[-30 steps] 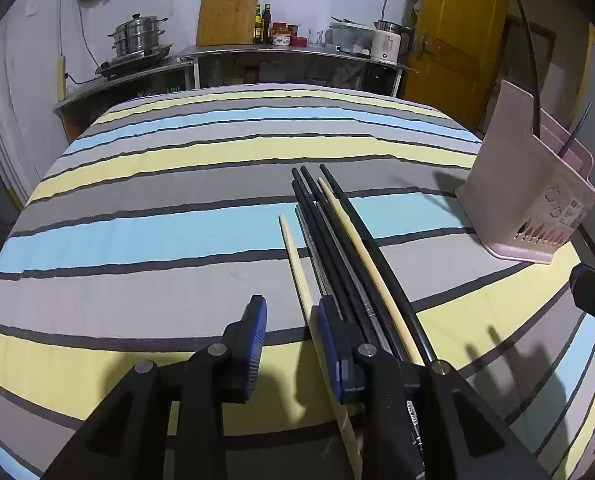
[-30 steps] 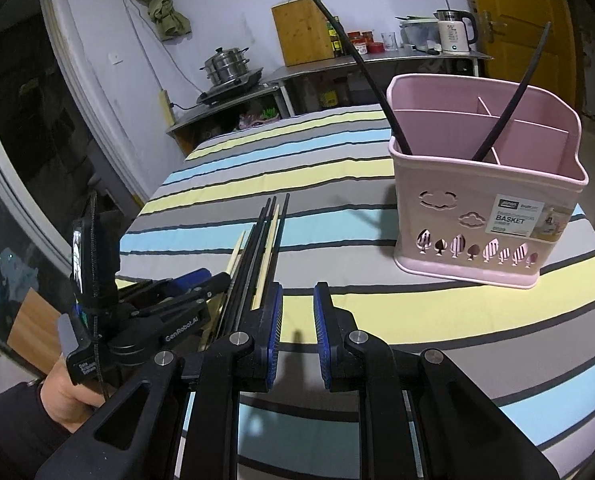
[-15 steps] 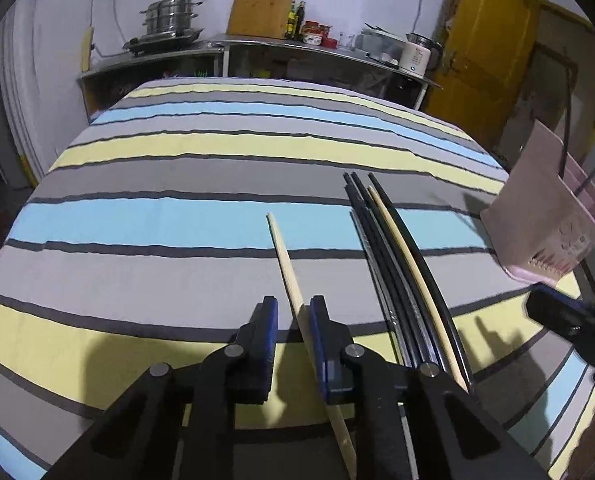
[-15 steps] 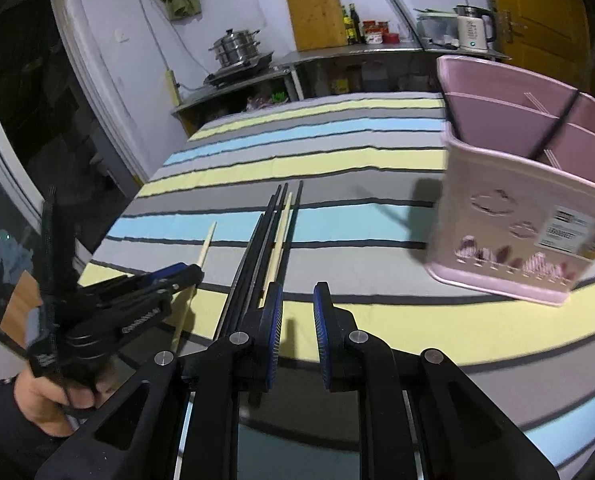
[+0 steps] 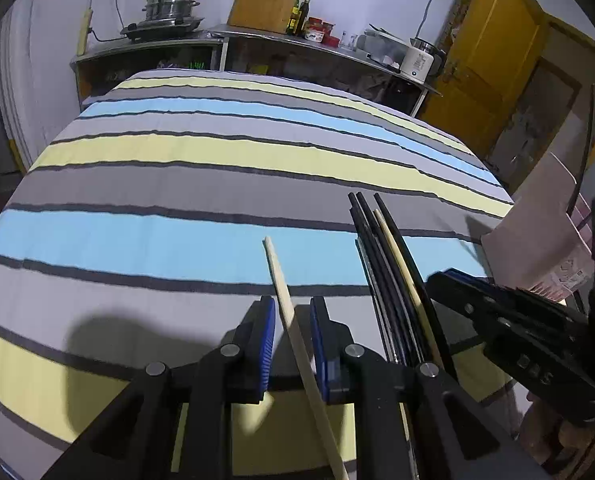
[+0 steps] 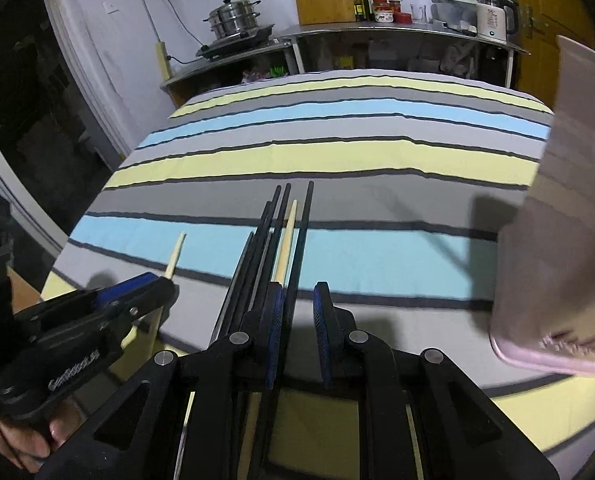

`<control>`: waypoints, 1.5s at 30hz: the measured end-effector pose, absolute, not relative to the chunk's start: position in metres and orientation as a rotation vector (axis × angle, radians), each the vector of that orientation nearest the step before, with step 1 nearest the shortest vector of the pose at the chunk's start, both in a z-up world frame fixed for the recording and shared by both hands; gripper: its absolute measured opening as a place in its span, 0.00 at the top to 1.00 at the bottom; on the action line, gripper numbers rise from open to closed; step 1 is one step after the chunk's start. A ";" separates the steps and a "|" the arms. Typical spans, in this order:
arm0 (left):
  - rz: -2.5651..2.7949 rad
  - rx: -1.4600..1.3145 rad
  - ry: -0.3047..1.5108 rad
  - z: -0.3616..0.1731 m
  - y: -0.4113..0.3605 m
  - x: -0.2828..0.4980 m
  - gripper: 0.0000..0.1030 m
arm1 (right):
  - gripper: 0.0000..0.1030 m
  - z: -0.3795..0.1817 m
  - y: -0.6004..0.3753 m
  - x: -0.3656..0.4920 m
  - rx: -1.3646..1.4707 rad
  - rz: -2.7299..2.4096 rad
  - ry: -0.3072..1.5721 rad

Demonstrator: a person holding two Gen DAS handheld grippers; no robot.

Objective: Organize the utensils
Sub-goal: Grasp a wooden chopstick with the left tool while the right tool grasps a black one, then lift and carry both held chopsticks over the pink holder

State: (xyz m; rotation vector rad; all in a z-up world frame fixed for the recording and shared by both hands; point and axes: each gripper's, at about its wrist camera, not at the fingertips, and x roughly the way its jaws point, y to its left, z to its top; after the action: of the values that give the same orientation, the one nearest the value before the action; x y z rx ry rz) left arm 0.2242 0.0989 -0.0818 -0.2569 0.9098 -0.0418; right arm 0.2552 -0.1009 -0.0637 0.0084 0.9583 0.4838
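Note:
A single pale wooden chopstick (image 5: pixel 281 284) lies on the striped tablecloth (image 5: pixel 177 184) and runs between the jaws of my left gripper (image 5: pixel 291 312), which stand narrowly apart around it without clamping it. A bundle of black chopsticks (image 5: pixel 381 264) with one pale chopstick (image 5: pixel 397 256) in it lies just to the right. My right gripper (image 6: pixel 299 300) is open and empty, hovering by the bundle's near end (image 6: pixel 275 236). The pink utensil basket (image 6: pixel 557 216) stands at the right, with black chopsticks (image 5: pixel 585 148) upright in it.
The other gripper shows in each view, the right one (image 5: pixel 509 320) low on the right and the left one (image 6: pixel 97 312) low on the left. A counter (image 6: pixel 377 32) with a steamer pot, cutting board, bottles and kettle stands behind the table. A yellow door (image 5: pixel 493 52) is at the far right.
My left gripper shifted left off the bundle and now straddles the single pale chopstick, jaws narrower than at first. My right gripper swung left, so the basket slid to the view's right edge.

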 end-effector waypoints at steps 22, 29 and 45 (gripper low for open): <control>-0.015 -0.207 0.912 -0.083 0.099 0.244 0.94 | 0.93 -0.070 -0.073 0.293 -0.095 0.450 0.997; -0.041 -0.272 0.884 -0.070 0.114 0.236 0.94 | 0.94 -0.051 -0.079 0.277 -0.047 0.484 0.962; -0.116 -0.275 0.743 0.022 0.113 0.191 0.94 | 0.95 0.032 -0.114 0.224 0.014 0.505 0.800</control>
State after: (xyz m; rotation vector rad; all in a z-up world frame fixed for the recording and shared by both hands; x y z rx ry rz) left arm 0.1905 0.1131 0.0223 -0.2747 0.7427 -0.1158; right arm 0.2242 -0.1144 0.0319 0.0141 0.8004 0.5046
